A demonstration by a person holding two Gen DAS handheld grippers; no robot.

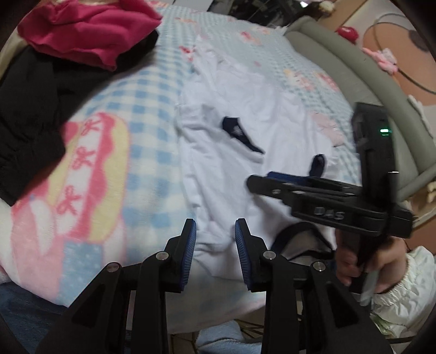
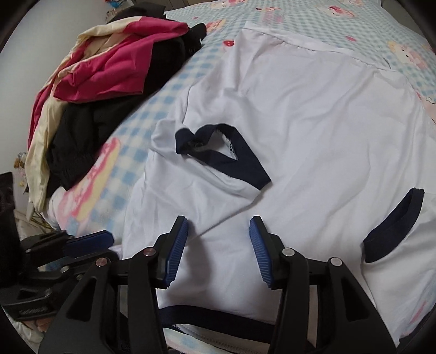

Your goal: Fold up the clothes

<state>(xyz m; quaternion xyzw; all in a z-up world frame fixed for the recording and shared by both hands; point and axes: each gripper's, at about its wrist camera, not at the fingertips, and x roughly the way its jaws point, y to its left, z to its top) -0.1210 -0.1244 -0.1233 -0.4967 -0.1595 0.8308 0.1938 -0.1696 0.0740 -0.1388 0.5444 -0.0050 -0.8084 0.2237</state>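
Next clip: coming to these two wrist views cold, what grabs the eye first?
A white T-shirt with navy trim lies spread across the checked blue bedsheet, filling the middle of both views, its navy V-neck collar standing out. At the upper left sits a heap of clothes with a bright pink garment on top of a black garment. The left gripper and right gripper both hang open over the shirt's near edge.

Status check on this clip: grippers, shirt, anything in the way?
Left gripper and right gripper open, empty, over the shirt. Shirt spread on the bed, wrinkled, unfolded. Clothes pile off to the side, clear.
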